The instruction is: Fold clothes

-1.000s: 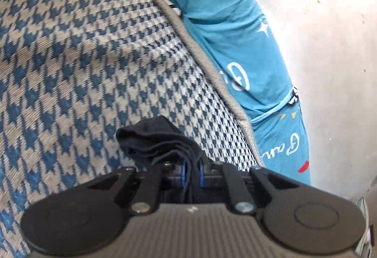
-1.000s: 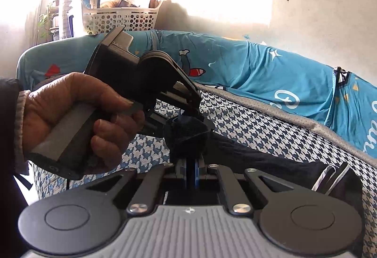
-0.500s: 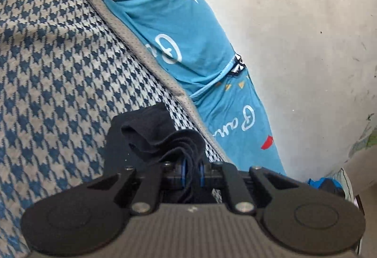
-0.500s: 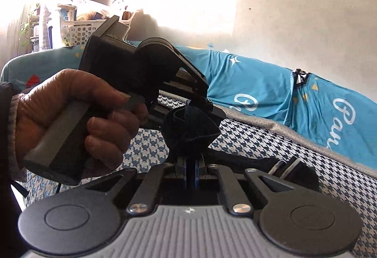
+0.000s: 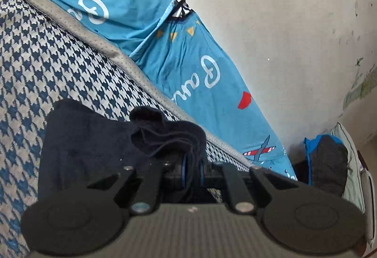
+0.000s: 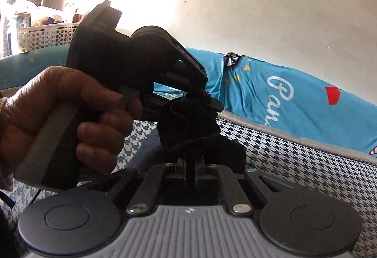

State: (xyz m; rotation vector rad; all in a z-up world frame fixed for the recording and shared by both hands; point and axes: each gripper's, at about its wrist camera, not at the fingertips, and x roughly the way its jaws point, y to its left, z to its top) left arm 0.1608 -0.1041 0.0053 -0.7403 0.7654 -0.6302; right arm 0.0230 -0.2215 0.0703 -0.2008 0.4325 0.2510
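A dark navy garment [image 5: 89, 147] lies on the blue-and-white houndstooth cushion [image 5: 35, 64]. My left gripper [image 5: 192, 170] is shut on a bunched edge of it, folds rising between the blue pads. My right gripper [image 6: 192, 168] is shut on another bunched part of the same garment [image 6: 188, 126]. In the right wrist view the left gripper's body [image 6: 132, 64], held by a hand [image 6: 59, 121], sits just ahead, its tip [image 6: 200, 97] right above the same bunch. The two grippers are almost touching.
A turquoise printed sheet [image 5: 188, 64] covers the sofa back along a pale wall [image 5: 282, 22]. A white laundry basket [image 6: 44, 36] stands far left. A blue-and-black item [image 5: 327, 161] lies beyond the cushion's end at right.
Both grippers have moved to the right along the cushion with the garment held. More of the dark cloth now lies spread under the left gripper. Both stay shut.
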